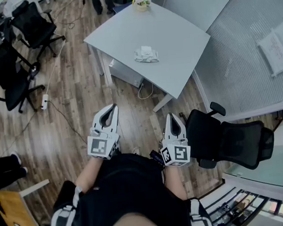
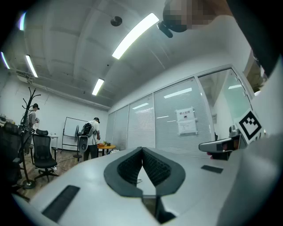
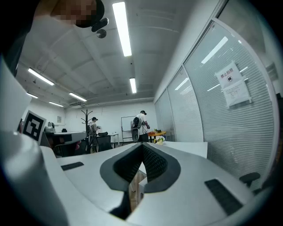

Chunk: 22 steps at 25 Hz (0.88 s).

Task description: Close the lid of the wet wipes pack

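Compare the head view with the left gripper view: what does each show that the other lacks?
Head view only: the wet wipes pack lying untouched on the white table. Left gripper view only: ceiling lights, a whiteboard, a coat rack. Both: the left gripper, shut and empty, and the notice on the glass wall.

Bright, even indoor light from ceiling strip lights (image 2: 132, 35) high above the jaws, blown out white. Soft shadows on the wooden floor (image 1: 77, 115). Gripper views show heavy fisheye and dark vignetted corners. Surfaces nearest the lens are blurred; the room beyond the jaws is sharper.
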Motion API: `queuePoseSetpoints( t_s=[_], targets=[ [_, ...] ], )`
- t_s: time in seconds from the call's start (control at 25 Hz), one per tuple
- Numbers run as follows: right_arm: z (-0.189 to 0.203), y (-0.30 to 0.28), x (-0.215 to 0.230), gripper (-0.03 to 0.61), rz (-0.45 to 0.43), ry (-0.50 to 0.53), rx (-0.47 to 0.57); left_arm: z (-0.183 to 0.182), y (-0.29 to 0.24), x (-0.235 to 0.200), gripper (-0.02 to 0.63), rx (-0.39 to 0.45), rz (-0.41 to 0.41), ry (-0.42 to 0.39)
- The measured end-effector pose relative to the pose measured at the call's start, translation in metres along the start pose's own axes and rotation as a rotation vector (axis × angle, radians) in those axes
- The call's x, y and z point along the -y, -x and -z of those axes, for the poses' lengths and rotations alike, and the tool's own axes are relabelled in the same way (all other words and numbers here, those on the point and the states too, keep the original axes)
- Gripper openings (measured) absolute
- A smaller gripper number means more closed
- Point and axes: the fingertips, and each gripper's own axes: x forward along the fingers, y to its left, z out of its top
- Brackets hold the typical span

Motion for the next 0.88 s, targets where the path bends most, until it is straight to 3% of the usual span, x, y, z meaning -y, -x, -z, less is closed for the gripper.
queuePoseSetpoints(
  t_s=[0.72, 0.88],
  targets=[
    [-0.006, -0.005, -0.006, 0.017, 0.022, 0.000, 0.025, -0.001, 0.000, -0.003, 0.021, 0.005, 0.016, 0.006],
    [0.000, -0.011, -0.013, 0.149, 0.013, 0.015, -0.006, 0.001, 0.001, -0.009, 0.021, 0.002, 0.017, 0.015]
  ],
)
